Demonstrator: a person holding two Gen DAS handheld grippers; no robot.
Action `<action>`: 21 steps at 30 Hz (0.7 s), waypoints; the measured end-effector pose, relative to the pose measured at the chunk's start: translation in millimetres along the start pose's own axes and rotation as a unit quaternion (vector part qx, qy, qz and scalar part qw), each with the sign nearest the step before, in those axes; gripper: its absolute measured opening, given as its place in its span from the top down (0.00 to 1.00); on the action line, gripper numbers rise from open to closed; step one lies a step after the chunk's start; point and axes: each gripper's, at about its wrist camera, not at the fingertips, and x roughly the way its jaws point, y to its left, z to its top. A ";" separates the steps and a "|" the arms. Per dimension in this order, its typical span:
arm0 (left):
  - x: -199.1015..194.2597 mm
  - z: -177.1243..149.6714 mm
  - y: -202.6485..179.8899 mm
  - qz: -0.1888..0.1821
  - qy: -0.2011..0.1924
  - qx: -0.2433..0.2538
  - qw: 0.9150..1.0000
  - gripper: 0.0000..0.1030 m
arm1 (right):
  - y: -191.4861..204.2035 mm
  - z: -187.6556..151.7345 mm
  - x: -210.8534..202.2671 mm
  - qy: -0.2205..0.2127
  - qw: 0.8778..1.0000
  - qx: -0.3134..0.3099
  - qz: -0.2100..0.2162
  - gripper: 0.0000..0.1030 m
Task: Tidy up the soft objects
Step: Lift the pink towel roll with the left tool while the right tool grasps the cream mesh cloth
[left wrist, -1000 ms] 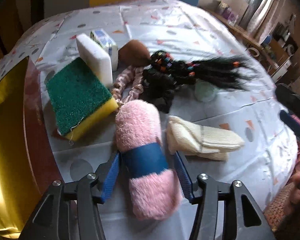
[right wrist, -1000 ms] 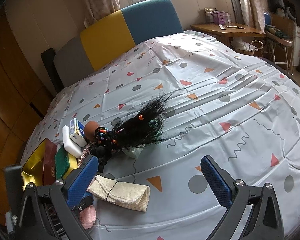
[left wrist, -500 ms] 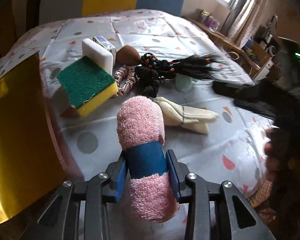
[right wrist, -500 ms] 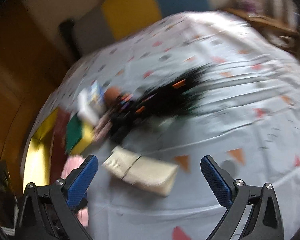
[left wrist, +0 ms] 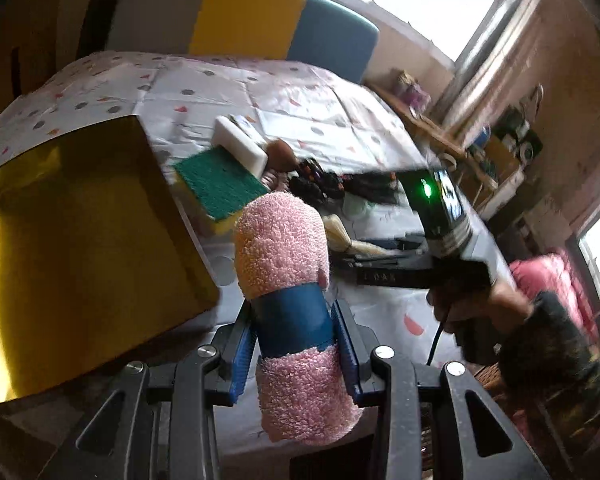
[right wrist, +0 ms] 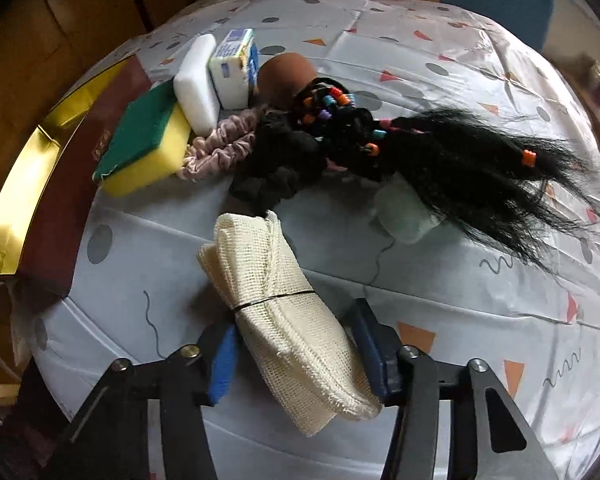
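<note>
Two grippers busy: left gripper (left wrist: 294, 350) jaws pinching pink towel roll (left wrist: 284, 248) beside gold box (left wrist: 76, 240); right gripper (right wrist: 300, 354) jaws closing around cream mesh cloth (right wrist: 276, 292).

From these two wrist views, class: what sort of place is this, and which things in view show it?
Most likely a room in a home, perhaps a bedroom or living room. A patterned cloth covers the work surface, curtained windows let in daylight, and a cluttered wooden side table stands by the wall.
</note>
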 end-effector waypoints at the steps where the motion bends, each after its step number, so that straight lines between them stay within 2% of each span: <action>1: -8.1 2.7 6.4 0.001 -0.011 -0.011 1.000 0.64 | -1.2 -1.2 0.0 -0.001 1.000 -0.002 0.002 0.48; 4: -23.8 8.7 24.0 0.010 -0.035 -0.037 0.999 0.64 | -1.9 -3.5 -0.2 -0.003 1.000 -0.007 -0.001 0.47; 8: -42.3 19.8 65.9 0.044 -0.059 -0.092 0.993 0.64 | 7.5 -2.4 3.2 -0.005 1.000 -0.013 -0.006 0.47; 12: -39.8 28.0 113.7 0.077 -0.054 -0.160 0.983 0.64 | 13.4 -0.4 3.4 -0.004 1.000 -0.021 -0.014 0.48; 16: -23.0 39.8 149.2 0.105 -0.037 -0.204 0.973 0.64 | 21.4 -2.2 1.8 -0.006 0.999 -0.037 -0.023 0.49; 19: -10.2 54.4 164.6 0.115 -0.033 -0.211 0.970 0.64 | 24.1 -3.3 0.7 -0.007 0.999 -0.043 -0.027 0.50; 21: 0.8 68.3 166.1 0.112 -0.034 -0.205 0.972 0.64 | 26.2 -4.7 -0.2 -0.008 0.998 -0.047 -0.028 0.50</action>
